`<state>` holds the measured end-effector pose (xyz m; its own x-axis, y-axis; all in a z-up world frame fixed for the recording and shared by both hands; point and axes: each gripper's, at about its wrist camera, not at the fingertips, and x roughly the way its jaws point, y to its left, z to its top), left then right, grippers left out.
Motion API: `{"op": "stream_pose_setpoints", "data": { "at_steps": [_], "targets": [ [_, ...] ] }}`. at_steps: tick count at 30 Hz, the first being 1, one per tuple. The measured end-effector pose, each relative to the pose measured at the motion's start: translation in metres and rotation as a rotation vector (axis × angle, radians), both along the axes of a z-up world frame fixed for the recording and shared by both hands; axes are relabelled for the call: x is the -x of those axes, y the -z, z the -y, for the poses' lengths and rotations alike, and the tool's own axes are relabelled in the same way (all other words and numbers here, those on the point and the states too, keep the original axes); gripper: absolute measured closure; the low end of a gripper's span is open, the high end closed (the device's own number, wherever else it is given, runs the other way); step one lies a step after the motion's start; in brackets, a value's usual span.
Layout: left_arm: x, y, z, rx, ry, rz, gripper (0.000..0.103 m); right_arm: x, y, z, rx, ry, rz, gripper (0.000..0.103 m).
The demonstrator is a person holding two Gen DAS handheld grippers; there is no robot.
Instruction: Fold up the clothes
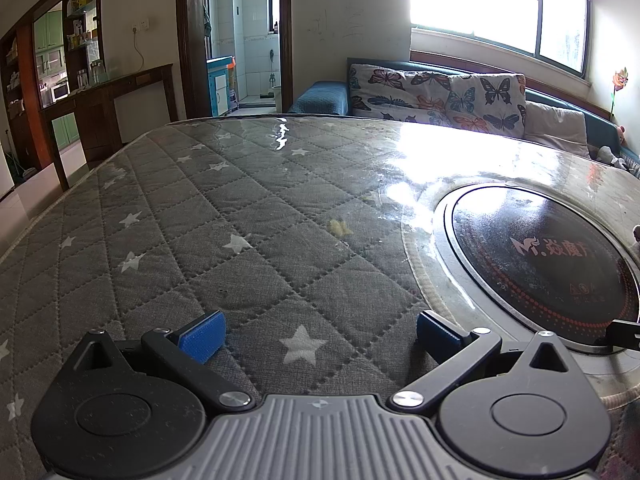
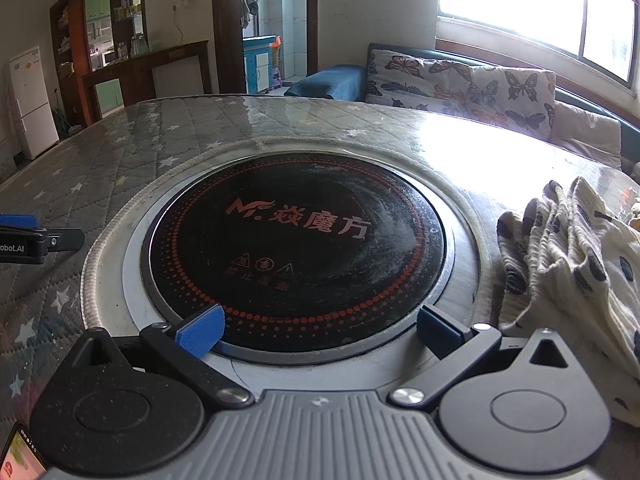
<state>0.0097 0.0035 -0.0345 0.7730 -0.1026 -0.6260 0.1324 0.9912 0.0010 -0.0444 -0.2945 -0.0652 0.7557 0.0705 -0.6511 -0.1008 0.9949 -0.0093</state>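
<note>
A cream garment with dark spots [image 2: 576, 264] lies crumpled on the table at the right of the right wrist view, beside the round black cooktop [image 2: 298, 248]. My right gripper [image 2: 320, 330] is open and empty, low over the near rim of the cooktop, left of the garment. My left gripper [image 1: 320, 334] is open and empty over the grey quilted star-pattern table cover [image 1: 200, 216]. The left gripper's finger [image 2: 24, 236] shows at the left edge of the right wrist view. The garment is not in the left wrist view.
The cooktop [image 1: 548, 264] sits right of the left gripper under a glossy clear sheet. A sofa with butterfly cushions [image 1: 436, 96] stands behind the table under a bright window. A phone [image 2: 22, 456] shows at the bottom left.
</note>
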Motion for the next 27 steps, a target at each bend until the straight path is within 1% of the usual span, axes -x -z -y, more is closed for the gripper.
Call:
{"op": "stream_pose_setpoints", "data": {
  "at_steps": [7, 27],
  "targets": [
    [0.0001, 0.0004, 0.0001, 0.000, 0.000, 0.000, 0.000, 0.0015, 0.0012, -0.0033, 0.001, 0.020, 0.005, 0.000],
    [0.0000, 0.0005, 0.0001, 0.000, 0.000, 0.000, 0.000, 0.0003, 0.0027, -0.0093, 0.001, 0.014, 0.010, 0.000]
  ]
}}
